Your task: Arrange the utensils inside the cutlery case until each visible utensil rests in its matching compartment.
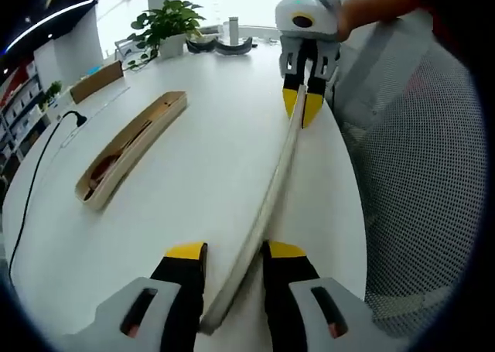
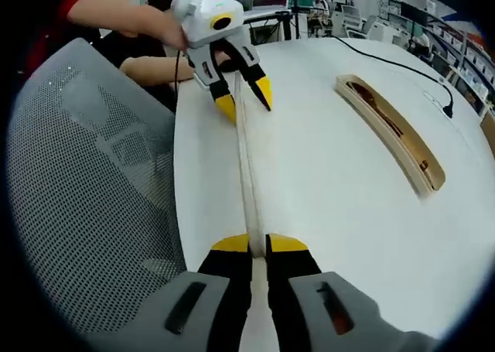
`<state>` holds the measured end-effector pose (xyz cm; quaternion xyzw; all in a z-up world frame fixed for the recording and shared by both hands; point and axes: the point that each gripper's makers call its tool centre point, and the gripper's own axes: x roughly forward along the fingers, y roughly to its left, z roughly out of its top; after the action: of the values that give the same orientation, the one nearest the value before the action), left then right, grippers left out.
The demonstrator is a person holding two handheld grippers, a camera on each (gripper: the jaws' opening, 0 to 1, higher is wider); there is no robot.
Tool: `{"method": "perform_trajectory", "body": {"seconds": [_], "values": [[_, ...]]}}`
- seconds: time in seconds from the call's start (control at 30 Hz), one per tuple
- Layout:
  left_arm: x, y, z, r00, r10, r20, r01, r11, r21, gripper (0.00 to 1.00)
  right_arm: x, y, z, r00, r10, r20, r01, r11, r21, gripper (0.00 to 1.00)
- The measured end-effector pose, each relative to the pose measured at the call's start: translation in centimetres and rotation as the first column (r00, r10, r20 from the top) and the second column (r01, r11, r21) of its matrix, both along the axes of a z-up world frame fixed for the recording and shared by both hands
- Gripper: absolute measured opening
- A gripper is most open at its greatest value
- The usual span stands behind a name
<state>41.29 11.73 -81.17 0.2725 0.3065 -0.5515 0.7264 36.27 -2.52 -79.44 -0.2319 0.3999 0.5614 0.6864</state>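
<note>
A long wooden cutlery case [image 1: 128,165] lies open on the white table, with brownish utensils [image 1: 104,168] inside; I cannot tell which compartments they sit in. The case [image 2: 410,160] is to the right in the right gripper view. A long thin pale lid [image 1: 271,193] runs edge-on over the table's edge. My right gripper [image 2: 251,245] is shut on one end of the lid [image 2: 246,166]. My left gripper [image 1: 234,251] is open with the lid's other end between its jaws. The right gripper [image 1: 302,108] shows far off, as does the left gripper [image 2: 246,100].
A mesh chair [image 1: 418,174] stands close beside the table's curved edge, also the chair [image 2: 93,174]. A potted plant [image 1: 166,23] and small items sit at the far end. A black cable [image 1: 35,174] trails along the table's other side. A person's arm [image 2: 116,11] holds the left gripper.
</note>
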Motion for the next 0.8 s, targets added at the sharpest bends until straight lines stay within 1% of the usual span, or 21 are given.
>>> {"method": "perform_trajectory", "body": {"seconds": [0.03, 0.07, 0.1, 0.13, 0.17, 0.2, 0.23, 0.27, 0.4, 0.43, 0.47, 0.5, 0.53, 0.57, 0.6, 0.63, 0.67, 0.7, 0.77, 0.8], "values": [[0.0, 0.0, 0.0, 1.0, 0.005, 0.005, -0.005, 1.0, -0.001, 0.3, 0.1, 0.1, 0.2, 1.0, -0.009, -0.008, 0.009, 1.0, 0.004, 0.03], [0.1, 0.0, 0.0, 1.0, 0.008, 0.008, -0.008, 1.0, -0.002, 0.3, 0.3, 0.1, 0.3, 0.999, -0.036, -0.019, 0.036, 0.999, 0.01, 0.03], [0.1, 0.0, 0.0, 1.0, 0.013, 0.011, -0.013, 1.0, -0.006, 0.3, 0.6, 0.1, 0.4, 0.996, -0.083, -0.039, 0.084, 0.996, 0.015, 0.04], [0.1, 0.0, 0.0, 1.0, 0.012, 0.016, -0.012, 1.0, -0.009, 0.3, 0.9, 0.0, 0.4, 0.991, -0.118, -0.057, 0.119, 0.993, 0.017, 0.05], [0.0, 0.0, 0.1, 1.0, 0.01, 0.029, -0.009, 1.0, -0.012, 0.3, 1.3, 0.1, 0.6, 0.982, -0.173, -0.081, 0.176, 0.984, 0.037, 0.05], [0.0, 0.1, 0.1, 0.999, 0.005, 0.041, -0.005, 1.0, -0.012, 0.3, 1.6, 0.2, 0.9, 0.974, -0.204, -0.095, 0.21, 0.976, 0.063, 0.06], [-0.1, 0.0, 0.1, 0.999, 0.006, 0.046, -0.006, 1.0, -0.011, 0.3, 2.0, 0.5, 1.4, 0.974, -0.21, -0.084, 0.218, 0.971, 0.098, 0.06], [-0.1, 0.0, 0.2, 0.998, 0.005, 0.06, -0.005, 1.0, -0.007, 0.3, 2.0, 0.5, 1.5, 0.973, -0.213, -0.086, 0.221, 0.97, 0.099, 0.06], [0.1, -0.1, 0.3, 0.996, 0.004, 0.087, -0.004, 1.0, -0.002, 0.3, 1.4, 1.2, 1.8, 0.966, -0.221, -0.138, 0.238, 0.964, 0.121, 0.06], [0.2, 0.0, 0.3, 0.996, 0.006, 0.091, -0.006, 1.0, 0.0, 0.32, 1.4, 1.3, 1.9, 0.966, -0.221, -0.137, 0.238, 0.964, 0.12, 0.06], [0.3, 0.0, 0.3, 0.995, 0.012, 0.096, -0.012, 1.0, 0.0, 0.33, 1.2, 1.4, 2.0, 0.963, -0.224, -0.149, 0.243, 0.962, 0.125, 0.06], [0.5, 0.1, 0.4, 0.993, 0.014, 0.114, -0.015, 1.0, 0.004, 0.36, 0.8, 1.8, 2.5, 0.946, -0.252, -0.204, 0.282, 0.95, 0.136, 0.06], [0.6, 0.1, 0.4, 0.992, 0.013, 0.123, -0.014, 1.0, 0.007, 0.39, 0.7, 2.1, 2.7, 0.935, -0.264, -0.236, 0.302, 0.942, 0.146, 0.06], [0.5, 0.1, 0.5, 0.991, 0.005, 0.135, -0.006, 1.0, 0.006, 0.4, 0.4, 2.3, 3.1, 0.931, -0.258, -0.259, 0.305, 0.938, 0.163, 0.06], [0.3, 0.0, 0.5, 0.99, -0.004, 0.138, 0.003, 1.0, 0.007, 0.41, 0.3, 2.3, 3.2, 0.929, -0.255, -0.267, 0.305, 0.937, 0.168, 0.05], [0.1, 0.0, 0.5, 0.99, -0.017, 0.141, 0.016, 1.0, 0.01, 0.42, 0.1, 2.4, 3.4, 0.912, -0.274, -0.306, 0.334, 0.928, 0.165, 0.05], [-0.1, -0.1, 0.5, 0.989, -0.024, 0.146, 0.023, 1.0, 0.01, 0.43, -0.2, 2.4, 3.5, 0.884, -0.294, -0.362, 0.368, 0.917, 0.153, 0.05], [-0.2, -0.1, 0.5, 0.988, -0.026, 0.149, 0.025, 1.0, 0.01, 0.44, -0.2, 2.3, 3.6, 0.871, -0.306, -0.384, 0.386, 0.911, 0.148, 0.05], [0.0, -0.2, 0.6, 0.987, -0.023, 0.157, 0.022, 1.0, 0.005, 0.46, -0.1, 2.2, 3.6, 0.855, -0.322, -0.407, 0.406, 0.903, 0.137, 0.06], [0.1, -0.2, 0.6, 0.986, -0.018, 0.165, 0.018, 1.0, 0.0, 0.47, -0.2, 2.3, 3.6, 0.828, -0.34, -0.446, 0.433, 0.892, 0.125, 0.06]]}}
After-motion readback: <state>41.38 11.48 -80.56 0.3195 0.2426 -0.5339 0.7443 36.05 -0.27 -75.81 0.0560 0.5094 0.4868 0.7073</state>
